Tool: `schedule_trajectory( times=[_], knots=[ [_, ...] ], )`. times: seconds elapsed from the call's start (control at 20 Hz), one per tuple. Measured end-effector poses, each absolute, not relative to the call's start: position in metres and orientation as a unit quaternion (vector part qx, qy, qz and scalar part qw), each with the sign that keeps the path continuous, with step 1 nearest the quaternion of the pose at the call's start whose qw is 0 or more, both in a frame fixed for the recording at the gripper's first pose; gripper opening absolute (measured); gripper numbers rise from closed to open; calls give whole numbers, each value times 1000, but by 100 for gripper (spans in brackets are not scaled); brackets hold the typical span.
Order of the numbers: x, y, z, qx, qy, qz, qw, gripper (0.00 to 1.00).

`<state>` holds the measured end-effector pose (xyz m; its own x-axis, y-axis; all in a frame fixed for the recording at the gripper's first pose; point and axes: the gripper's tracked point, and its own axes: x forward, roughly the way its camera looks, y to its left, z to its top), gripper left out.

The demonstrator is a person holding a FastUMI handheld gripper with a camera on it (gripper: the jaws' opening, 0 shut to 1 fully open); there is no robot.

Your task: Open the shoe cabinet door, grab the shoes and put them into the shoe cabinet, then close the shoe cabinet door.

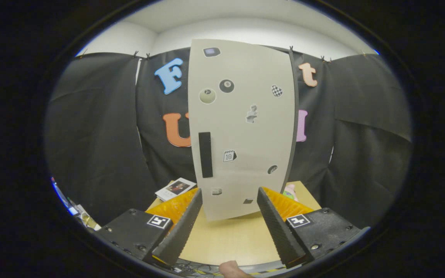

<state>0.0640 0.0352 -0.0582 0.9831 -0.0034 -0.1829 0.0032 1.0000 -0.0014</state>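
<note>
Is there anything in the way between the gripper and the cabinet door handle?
Nothing visible is. The hand-held gripper is open, with bare table between its fingers. The closed shoe cabinet door stands just ahead, its dark handle unblocked.

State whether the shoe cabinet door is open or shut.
Shut: the shoe cabinet door faces the open tool flat, no interior showing.

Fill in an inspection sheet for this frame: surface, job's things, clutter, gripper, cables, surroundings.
Surface: light wooden table, bare between the fingers.
Job's things: shoe cabinet upright beyond the fingers, door shut, dark handle on it, stickers on the door; pink item behind it, identity unclear.
Clutter: booklet beside the cabinet.
Gripper: gripper open, holding nothing.
Cables: some below the table's near edge.
Surroundings: black cloth wall.
</note>
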Motion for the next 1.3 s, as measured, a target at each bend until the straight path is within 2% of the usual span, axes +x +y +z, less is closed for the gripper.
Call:
schedule_trajectory(
  times=[0.65,1.3],
  knots=[
    [-12,12,-5,4,35,0,999,96],
    [-14,6,14,-4,15,1,1000,96]
  ],
)
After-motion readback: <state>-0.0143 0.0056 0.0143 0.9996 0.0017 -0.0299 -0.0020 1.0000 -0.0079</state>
